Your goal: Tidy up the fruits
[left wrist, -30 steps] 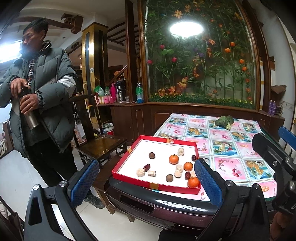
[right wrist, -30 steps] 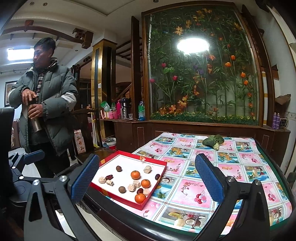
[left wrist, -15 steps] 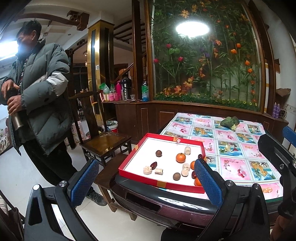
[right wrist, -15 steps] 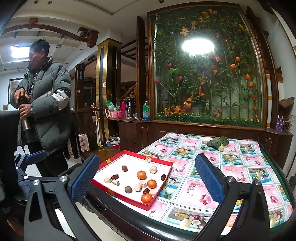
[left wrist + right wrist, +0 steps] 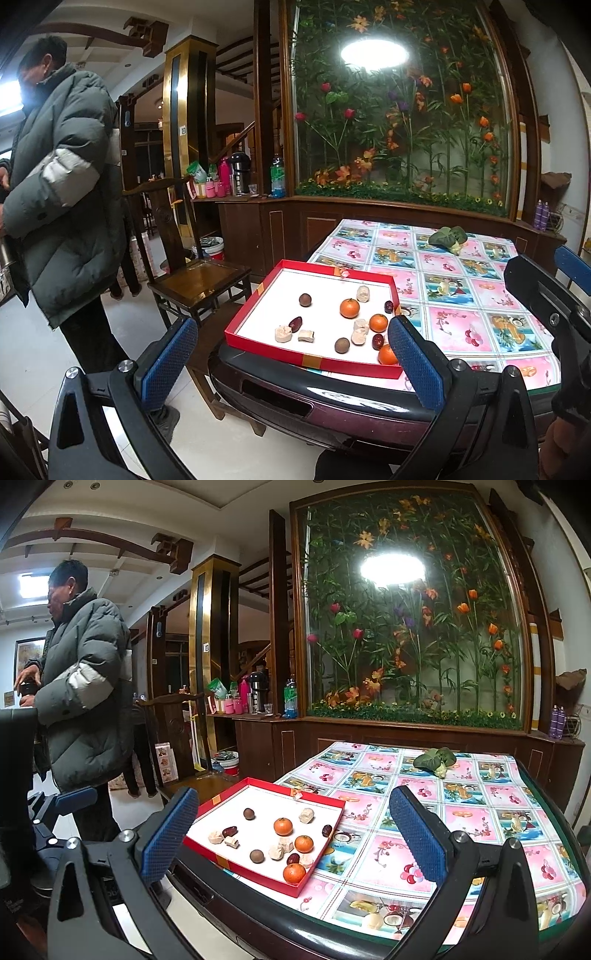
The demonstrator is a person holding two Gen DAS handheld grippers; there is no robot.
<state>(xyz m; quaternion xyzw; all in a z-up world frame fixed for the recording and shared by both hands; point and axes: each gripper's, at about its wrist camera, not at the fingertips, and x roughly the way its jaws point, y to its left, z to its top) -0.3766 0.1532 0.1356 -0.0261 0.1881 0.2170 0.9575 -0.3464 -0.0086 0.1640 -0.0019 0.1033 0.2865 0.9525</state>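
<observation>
A red tray (image 5: 258,291) with a white floor lies at the table's near left corner; it also shows in the right wrist view (image 5: 229,795). In it lie three oranges (image 5: 349,308) (image 5: 283,827), brown round fruits (image 5: 305,300), dark red dates (image 5: 295,324) and pale pieces (image 5: 283,335). My left gripper (image 5: 291,354) is open and empty, held short of the table. My right gripper (image 5: 295,834) is open and empty, above the table's near edge to the right of the tray.
The table (image 5: 498,812) carries a pink patterned cloth, with a green leafy bundle (image 5: 434,758) at its far end. A wooden chair (image 5: 192,273) stands left of the table. A man in a grey jacket (image 5: 66,192) stands at far left. A cabinet and flower wall stand behind.
Both views have shifted left and slightly closer to the table, so the tray sits further right in frame. The man has moved toward the left edge. Both grippers stay open.
</observation>
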